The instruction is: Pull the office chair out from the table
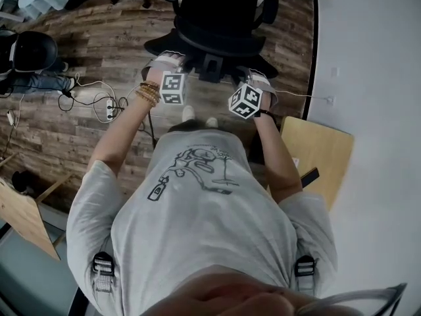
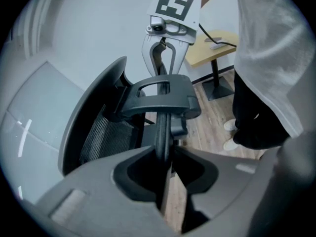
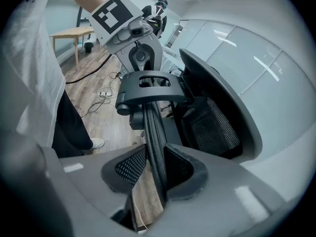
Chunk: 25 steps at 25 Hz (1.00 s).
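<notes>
Dark wood-plank floor (image 1: 99, 51) spreads under a black mesh-backed office chair (image 1: 217, 12), which stands at the far side, just in front of the person. A small light-wood table (image 1: 316, 150) sits at the near right by the white wall (image 1: 375, 78). No other table shows, so I cannot tell how far the chair has cleared one.

On the chair's thin black top rim (image 2: 162, 132), the left gripper (image 2: 165, 157) and the right gripper (image 3: 155, 167) are each clamped, one either side of the black plastic headrest bracket (image 2: 160, 95). Their jaws are narrow, with the edge pinched between the pads.

The step in hand looks like the pull itself. It wants an even, level draw from both sides toward the person, so the chair rolls straight and the rim does not slip free. Both forearms reach forward with elbows bent, and the grippers are angled downward, roughly parallel.
</notes>
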{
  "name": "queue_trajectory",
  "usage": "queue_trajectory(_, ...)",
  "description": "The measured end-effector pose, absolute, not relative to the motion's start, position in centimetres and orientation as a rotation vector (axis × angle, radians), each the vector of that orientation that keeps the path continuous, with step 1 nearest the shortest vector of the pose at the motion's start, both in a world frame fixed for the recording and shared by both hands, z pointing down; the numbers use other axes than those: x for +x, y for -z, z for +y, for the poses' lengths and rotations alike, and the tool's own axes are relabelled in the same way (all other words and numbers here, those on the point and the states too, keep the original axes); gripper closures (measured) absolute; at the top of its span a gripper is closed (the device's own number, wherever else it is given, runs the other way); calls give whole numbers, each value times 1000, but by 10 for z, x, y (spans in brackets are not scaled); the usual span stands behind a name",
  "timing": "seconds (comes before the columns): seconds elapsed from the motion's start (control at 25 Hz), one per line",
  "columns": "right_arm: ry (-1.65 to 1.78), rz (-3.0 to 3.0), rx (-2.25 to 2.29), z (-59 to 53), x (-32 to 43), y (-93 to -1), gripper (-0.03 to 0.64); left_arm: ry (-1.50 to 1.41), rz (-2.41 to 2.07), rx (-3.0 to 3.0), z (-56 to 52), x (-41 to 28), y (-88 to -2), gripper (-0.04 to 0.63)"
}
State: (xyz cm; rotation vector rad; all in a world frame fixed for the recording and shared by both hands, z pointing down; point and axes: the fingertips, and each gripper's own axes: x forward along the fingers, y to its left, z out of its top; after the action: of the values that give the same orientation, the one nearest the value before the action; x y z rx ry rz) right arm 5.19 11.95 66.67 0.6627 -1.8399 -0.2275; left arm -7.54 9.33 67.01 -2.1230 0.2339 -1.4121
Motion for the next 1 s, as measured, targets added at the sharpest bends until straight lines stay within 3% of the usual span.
queue_trajectory(1.0,194,-1861,640,180,42,-666,497,1435,219,-2140,154,-85,-671,492)
